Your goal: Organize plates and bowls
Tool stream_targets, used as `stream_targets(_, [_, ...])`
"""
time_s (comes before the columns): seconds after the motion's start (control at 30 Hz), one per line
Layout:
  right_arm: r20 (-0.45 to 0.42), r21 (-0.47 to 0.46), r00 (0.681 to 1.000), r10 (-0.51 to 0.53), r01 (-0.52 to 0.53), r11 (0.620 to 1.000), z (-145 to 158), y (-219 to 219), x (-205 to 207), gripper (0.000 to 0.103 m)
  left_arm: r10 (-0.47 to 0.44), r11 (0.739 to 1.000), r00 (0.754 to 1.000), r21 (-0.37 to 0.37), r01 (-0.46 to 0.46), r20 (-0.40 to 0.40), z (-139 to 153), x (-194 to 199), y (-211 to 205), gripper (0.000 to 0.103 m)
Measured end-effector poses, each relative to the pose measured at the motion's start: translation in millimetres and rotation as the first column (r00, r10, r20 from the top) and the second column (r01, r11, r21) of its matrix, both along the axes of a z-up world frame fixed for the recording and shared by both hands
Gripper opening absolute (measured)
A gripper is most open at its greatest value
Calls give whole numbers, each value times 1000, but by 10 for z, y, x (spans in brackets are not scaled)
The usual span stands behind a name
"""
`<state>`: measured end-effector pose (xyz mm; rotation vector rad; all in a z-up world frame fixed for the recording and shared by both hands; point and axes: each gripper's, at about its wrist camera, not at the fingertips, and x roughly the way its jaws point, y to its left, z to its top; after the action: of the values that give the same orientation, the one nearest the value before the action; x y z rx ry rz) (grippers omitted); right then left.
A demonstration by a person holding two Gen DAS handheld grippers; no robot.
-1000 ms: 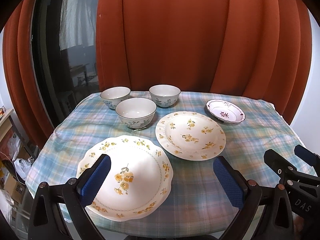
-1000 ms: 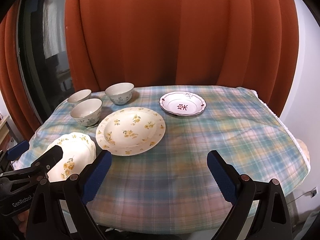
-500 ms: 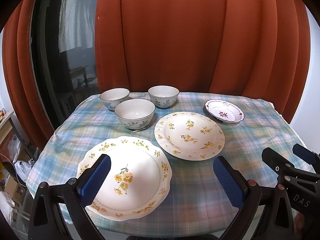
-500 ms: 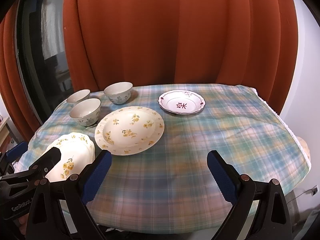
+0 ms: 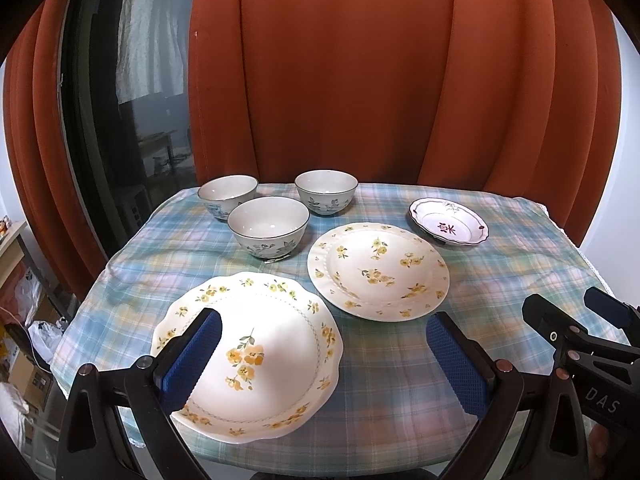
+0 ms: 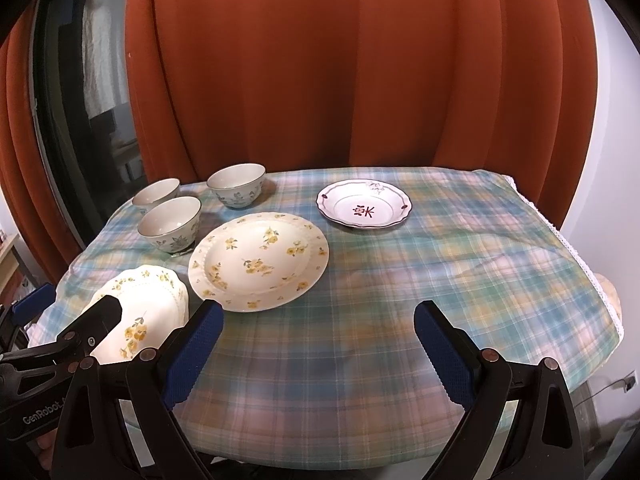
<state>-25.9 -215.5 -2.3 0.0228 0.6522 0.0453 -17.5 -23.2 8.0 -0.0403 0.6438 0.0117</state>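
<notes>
Left wrist view: the left tongs' (image 5: 322, 364) blue pad covers the near-left rim of the scalloped plate (image 5: 256, 344). The back-left bowl (image 5: 227, 195) is partly hidden behind the nearest bowl (image 5: 269, 226). The right tongs (image 5: 576, 344) are cut off by the picture's right edge (fingertips only). The tabletop's (image 5: 500, 280) near edge is hidden behind the tongs' frame.

Right wrist view: the scalloped plate (image 6: 154, 292) is half covered by a left-tongs finger (image 6: 94, 320). The back-left bowl (image 6: 156, 192) is overlapped by the nearest bowl (image 6: 170, 226). The small plate's (image 6: 363, 204) centre motif is too small to read. Items beyond the tabletop's left edge are too dim to identify.
</notes>
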Motion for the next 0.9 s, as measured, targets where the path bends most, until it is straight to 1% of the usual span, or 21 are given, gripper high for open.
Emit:
stream_targets(0.7, [-6,-1,1000,1,-1,1000,-24,-7,33,98,-1,1000,1000,3,1,-15,-81,82,-3,103])
stream_targets(0.9, [-38,-6,999,5,-5,1000,-79,59,124,98,1,1000,999,0,-1,-53,-128,165,111,103])
